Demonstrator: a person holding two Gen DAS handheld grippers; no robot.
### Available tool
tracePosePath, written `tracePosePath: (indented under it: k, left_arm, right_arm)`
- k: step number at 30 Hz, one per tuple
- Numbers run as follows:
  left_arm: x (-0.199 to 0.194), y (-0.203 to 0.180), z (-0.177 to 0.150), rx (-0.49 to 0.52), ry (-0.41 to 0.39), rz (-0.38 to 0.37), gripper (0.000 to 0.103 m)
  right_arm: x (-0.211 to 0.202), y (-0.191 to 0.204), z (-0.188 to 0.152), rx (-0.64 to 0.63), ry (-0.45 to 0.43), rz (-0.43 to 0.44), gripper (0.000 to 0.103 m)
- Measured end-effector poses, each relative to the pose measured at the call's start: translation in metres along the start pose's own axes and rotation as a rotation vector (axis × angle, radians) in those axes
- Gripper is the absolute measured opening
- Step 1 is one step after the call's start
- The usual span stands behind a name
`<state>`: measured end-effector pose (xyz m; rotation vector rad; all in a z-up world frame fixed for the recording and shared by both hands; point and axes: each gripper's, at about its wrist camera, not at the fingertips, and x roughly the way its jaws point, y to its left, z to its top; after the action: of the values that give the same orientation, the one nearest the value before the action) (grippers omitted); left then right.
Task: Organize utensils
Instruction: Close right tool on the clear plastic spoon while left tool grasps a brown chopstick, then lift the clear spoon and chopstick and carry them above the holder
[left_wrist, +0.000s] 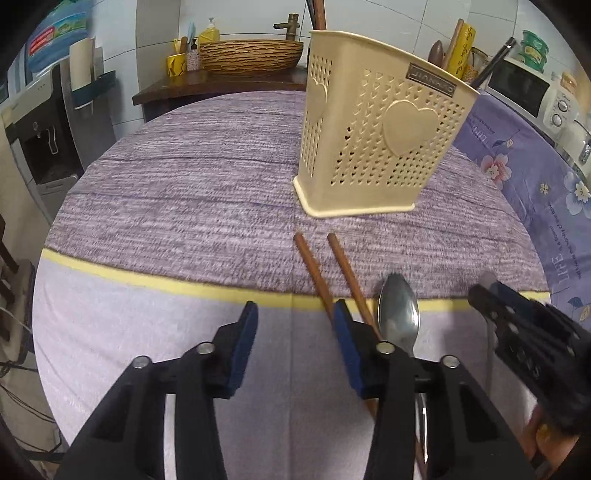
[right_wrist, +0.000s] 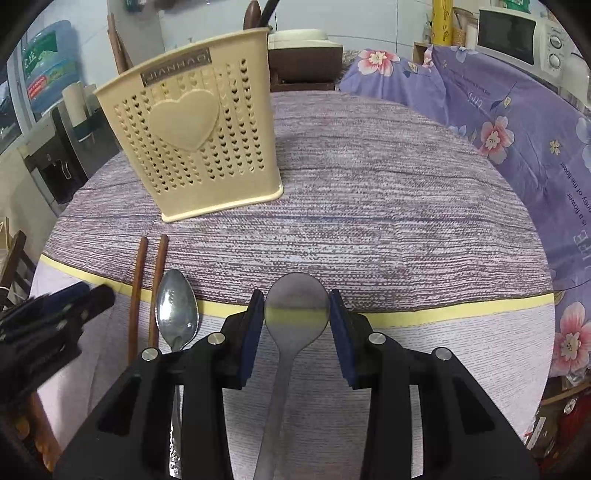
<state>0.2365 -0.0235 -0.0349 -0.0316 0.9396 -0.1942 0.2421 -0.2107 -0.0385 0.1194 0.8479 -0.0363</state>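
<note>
A cream perforated utensil holder (left_wrist: 369, 147) (right_wrist: 192, 147) with heart shapes stands on the purple tablecloth. Two brown chopsticks (left_wrist: 314, 269) (right_wrist: 147, 280) lie side by side in front of it, a shiny metal spoon (left_wrist: 399, 314) (right_wrist: 176, 314) beside them. My left gripper (left_wrist: 294, 319) is open over bare cloth, its right finger (left_wrist: 345, 332) covering the near part of the chopsticks. My right gripper (right_wrist: 296, 314) is shut on the bowl of a dull grey spoon (right_wrist: 297, 295), its handle running back between the fingers. Each gripper shows at the edge of the other's view.
The round table (left_wrist: 166, 192) carries a purple cloth with a yellow stripe (right_wrist: 461, 306). A floral cloth (right_wrist: 498, 147) covers the side on the right, a microwave (right_wrist: 517, 33) behind it. A woven basket (left_wrist: 251, 55) and a water dispenser (left_wrist: 48, 140) stand beyond the table.
</note>
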Motion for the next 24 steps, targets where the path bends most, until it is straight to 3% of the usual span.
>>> tracePosePath:
  k: [4, 7, 10, 21, 24]
  left_arm:
    - [0.017, -0.005, 0.010, -0.036, 0.053, -0.028, 0.029]
    - [0.022, -0.014, 0.011, -0.031, 0.045, 0.002, 0.027]
    - [0.027, -0.018, 0.010, -0.024, 0.041, 0.049, 0.018]
    - [0.037, -0.026, 0.023, -0.007, 0.068, 0.075, 0.017]
    - [0.037, -0.026, 0.024, -0.007, 0.064, 0.079, 0.011]
  right_arm:
    - [-0.012, 0.000, -0.001, -0.016, -0.021, 0.004, 0.037]
    - [-0.017, -0.002, -0.004, -0.012, -0.028, 0.009, 0.037]
    - [-0.020, -0.006, -0.005, -0.010, -0.030, 0.016, 0.037]
    - [-0.019, -0.015, -0.002, 0.012, -0.023, 0.070, 0.037]
    - [-0.023, -0.016, 0.000, 0.016, -0.032, 0.074, 0.037]
